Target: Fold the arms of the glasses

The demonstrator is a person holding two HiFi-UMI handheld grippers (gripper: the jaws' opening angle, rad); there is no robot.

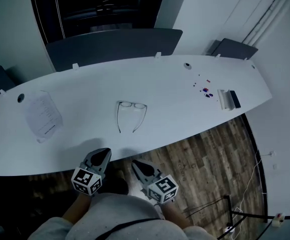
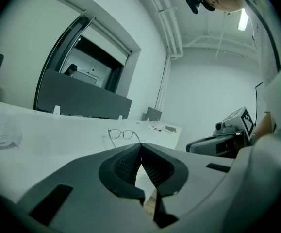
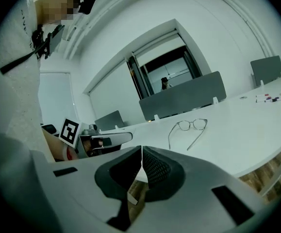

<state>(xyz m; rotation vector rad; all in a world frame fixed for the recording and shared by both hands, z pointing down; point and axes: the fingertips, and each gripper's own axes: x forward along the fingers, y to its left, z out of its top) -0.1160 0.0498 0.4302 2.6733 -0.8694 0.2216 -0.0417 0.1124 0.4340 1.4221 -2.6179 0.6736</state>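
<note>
A pair of thin-framed glasses (image 1: 131, 113) lies on the white table (image 1: 160, 84), lenses away from me, both arms spread open toward the near edge. The same glasses (image 2: 122, 134) show ahead in the left gripper view, and the glasses (image 3: 190, 128) lie ahead and right in the right gripper view. My left gripper (image 1: 102, 155) hovers at the table's near edge, shut and holding nothing. Beside it my right gripper (image 1: 136, 164) is shut and bare too, just off the edge. Both sit short of the glasses.
A printed sheet of paper (image 1: 41, 114) lies on the table's left. Small markers (image 1: 206, 91) and a white and black block (image 1: 229, 99) sit at the right end. Dark partition panels (image 1: 112, 46) stand behind the table. Wooden floor (image 1: 210, 159) lies right of me.
</note>
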